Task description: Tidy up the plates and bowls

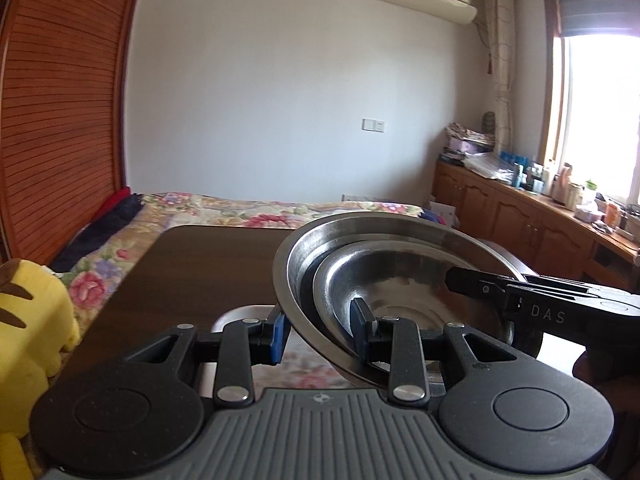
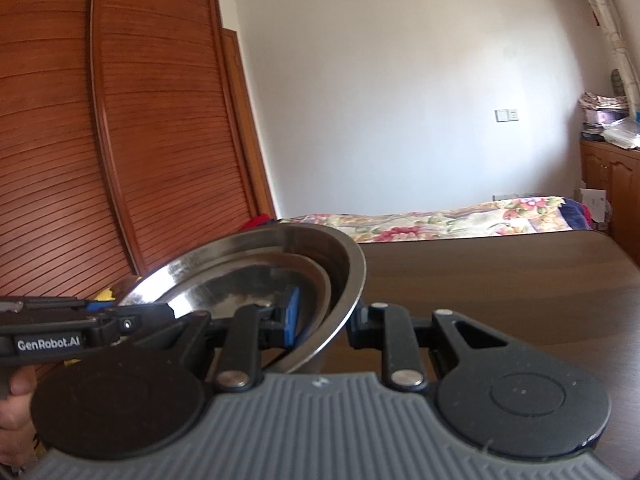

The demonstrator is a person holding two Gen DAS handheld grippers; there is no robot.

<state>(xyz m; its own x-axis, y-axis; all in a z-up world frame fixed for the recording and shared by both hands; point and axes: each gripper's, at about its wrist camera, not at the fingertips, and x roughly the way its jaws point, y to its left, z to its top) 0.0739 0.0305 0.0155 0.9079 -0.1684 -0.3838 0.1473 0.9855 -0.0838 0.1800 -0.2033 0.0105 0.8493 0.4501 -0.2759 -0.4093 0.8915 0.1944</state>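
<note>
Dark wooden bench (image 1: 192,264) across mid-frame, carrying a white plate (image 1: 240,314) at lower centre. Above it, large steel bowl (image 1: 296,272) held tilted, with smaller steel bowl (image 1: 384,280) nested inside. Left gripper (image 1: 320,330) pinching both rims at lower centre; right gripper (image 2: 324,316) straddling the opposite rims — jaws of each closed across the stacked walls, one pad inside, one outside. Best lowered level and together — uneven pull likely to slide the inner bowl.
</note>
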